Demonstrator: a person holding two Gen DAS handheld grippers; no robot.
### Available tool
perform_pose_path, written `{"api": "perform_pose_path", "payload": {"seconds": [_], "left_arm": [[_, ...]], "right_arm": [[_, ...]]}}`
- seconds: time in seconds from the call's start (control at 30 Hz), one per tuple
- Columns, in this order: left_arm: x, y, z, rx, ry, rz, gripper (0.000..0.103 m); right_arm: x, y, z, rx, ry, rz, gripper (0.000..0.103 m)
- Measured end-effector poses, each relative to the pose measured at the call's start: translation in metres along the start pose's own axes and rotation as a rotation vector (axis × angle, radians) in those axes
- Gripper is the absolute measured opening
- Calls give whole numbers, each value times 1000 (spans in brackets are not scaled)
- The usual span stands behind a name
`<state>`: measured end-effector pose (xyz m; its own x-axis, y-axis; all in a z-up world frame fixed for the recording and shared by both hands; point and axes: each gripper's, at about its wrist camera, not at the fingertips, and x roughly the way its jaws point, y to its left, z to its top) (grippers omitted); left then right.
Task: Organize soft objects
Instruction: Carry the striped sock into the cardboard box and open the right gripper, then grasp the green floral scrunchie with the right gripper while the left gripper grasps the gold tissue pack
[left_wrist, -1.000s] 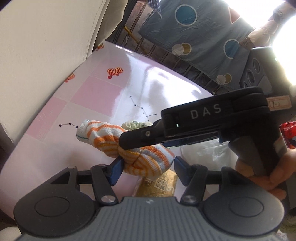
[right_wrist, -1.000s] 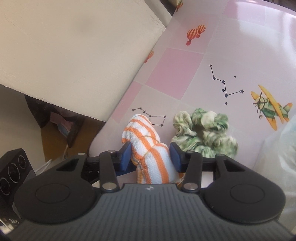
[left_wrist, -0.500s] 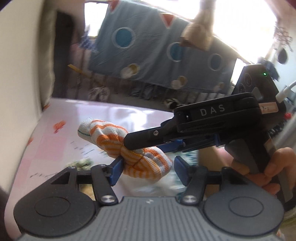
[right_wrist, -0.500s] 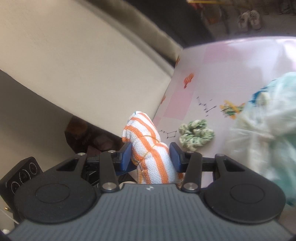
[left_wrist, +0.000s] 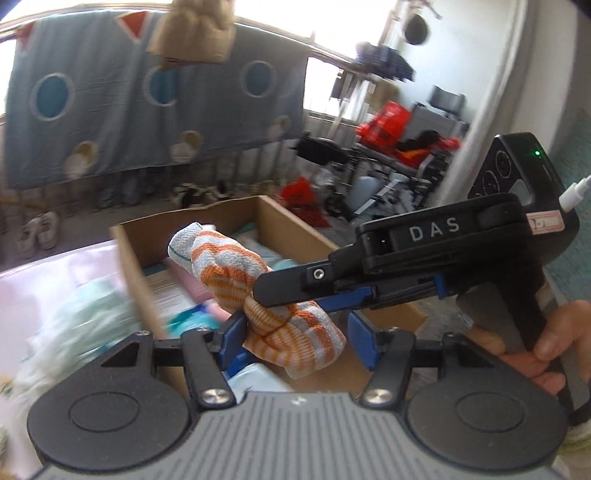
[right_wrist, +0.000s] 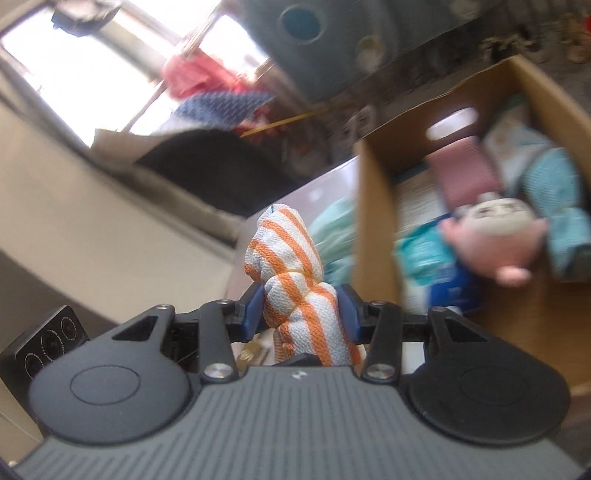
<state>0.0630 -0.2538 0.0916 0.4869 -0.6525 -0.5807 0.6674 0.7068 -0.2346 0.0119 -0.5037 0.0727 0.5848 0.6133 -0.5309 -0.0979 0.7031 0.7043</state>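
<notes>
1. Left wrist view: the orange-and-white striped sock bundle (left_wrist: 255, 291) hangs in the air in front of the cardboard box (left_wrist: 317, 240). The left gripper (left_wrist: 301, 334) stands partly open; its left pad touches the bundle and the right pad is clear. The right gripper (left_wrist: 291, 295) reaches in from the side, pinching it (person's hand (left_wrist: 546, 347) on the handle).
2. Right wrist view: right gripper (right_wrist: 301, 308) clamps the sock bundle (right_wrist: 295, 288) between both pads, left of the box (right_wrist: 373, 221), which holds a pink plush toy (right_wrist: 495, 236).

sock (right_wrist: 295, 284) between right jaws, before box (right_wrist: 373, 229) | doll (right_wrist: 495, 236) in box | box on table (left_wrist: 55, 266)
</notes>
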Motion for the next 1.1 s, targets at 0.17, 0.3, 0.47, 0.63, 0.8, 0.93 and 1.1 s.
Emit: {"api": "perform_pose_path", "payload": {"seconds": [0.17,0.3,0.47,0.63,0.8,0.93,1.1], "left_arm": [[63,-37,13,61,32,-67,63],[109,-45,9,61,116,-55,69],[106,-26,-9,33,164,-25,69],[83,-9,-12,14,148,10,69],[53,-2,-12,28,112,58,69],[21,9,-16,8,91,96,70],[-28,34,-36,-32,73,179,75]], "right_arm": [[-47,-54,3,54,-108,-94,43],[-52,-88,3,54,-138,-177,43],[-31,-116,-1,21,-111,-316,44],[-27,-119,-3,-8,-109,-363,44],[-36,-108,-6,-22,-127,-367,44],[-44,-90,-11,-17,-128,-340,45],[-39,-59,-17,-16,-108,-233,52]]}}
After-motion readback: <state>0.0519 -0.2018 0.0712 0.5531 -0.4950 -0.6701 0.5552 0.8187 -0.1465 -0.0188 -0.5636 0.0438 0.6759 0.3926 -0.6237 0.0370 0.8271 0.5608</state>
